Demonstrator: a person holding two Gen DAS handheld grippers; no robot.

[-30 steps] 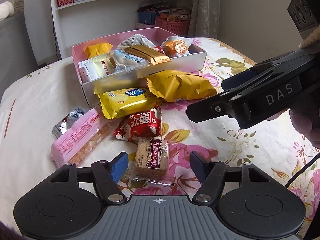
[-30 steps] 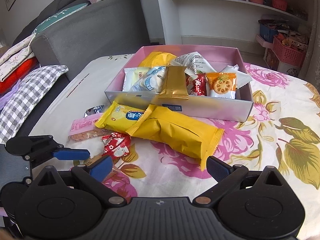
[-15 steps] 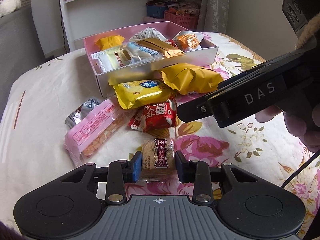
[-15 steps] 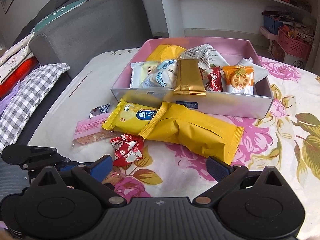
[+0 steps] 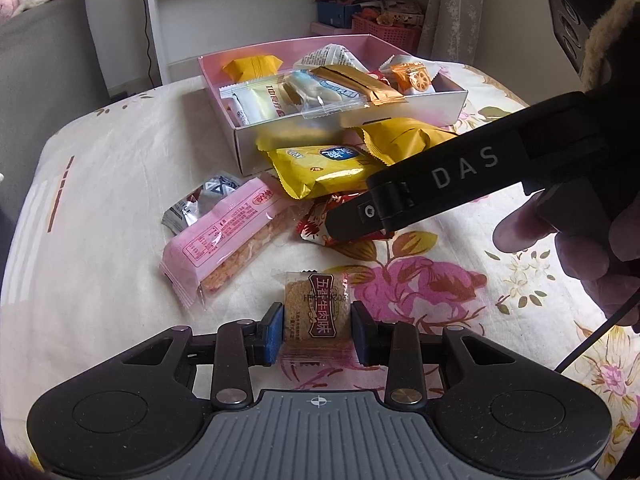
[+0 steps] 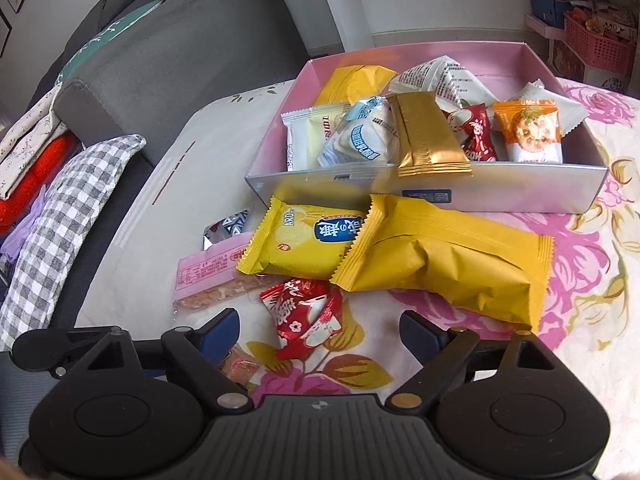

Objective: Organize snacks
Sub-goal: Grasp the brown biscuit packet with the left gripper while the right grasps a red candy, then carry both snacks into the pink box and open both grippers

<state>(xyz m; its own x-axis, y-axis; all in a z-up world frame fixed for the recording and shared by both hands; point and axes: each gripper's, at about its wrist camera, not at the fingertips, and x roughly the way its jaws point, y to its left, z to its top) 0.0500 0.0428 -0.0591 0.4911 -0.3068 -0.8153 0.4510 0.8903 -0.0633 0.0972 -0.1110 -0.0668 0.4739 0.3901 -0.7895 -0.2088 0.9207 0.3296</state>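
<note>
Left hand-held gripper [image 5: 316, 334], clamped on the biscuit packet [image 5: 316, 312], should lift straight, then swing toward the box [image 5: 352, 132] at 12 o'clock.

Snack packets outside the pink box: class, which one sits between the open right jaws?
The small red packet with white characters. It lies on the floral cloth between the right gripper jaws, untouched; the yellow packets lie farther off, nearer the box.

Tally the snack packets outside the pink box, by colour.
Yellow packets: 2
Pink packet: 1
Red packet: 1
Silver packet: 1
Brown packet, in the left tongs: 1
Total: 6
</note>
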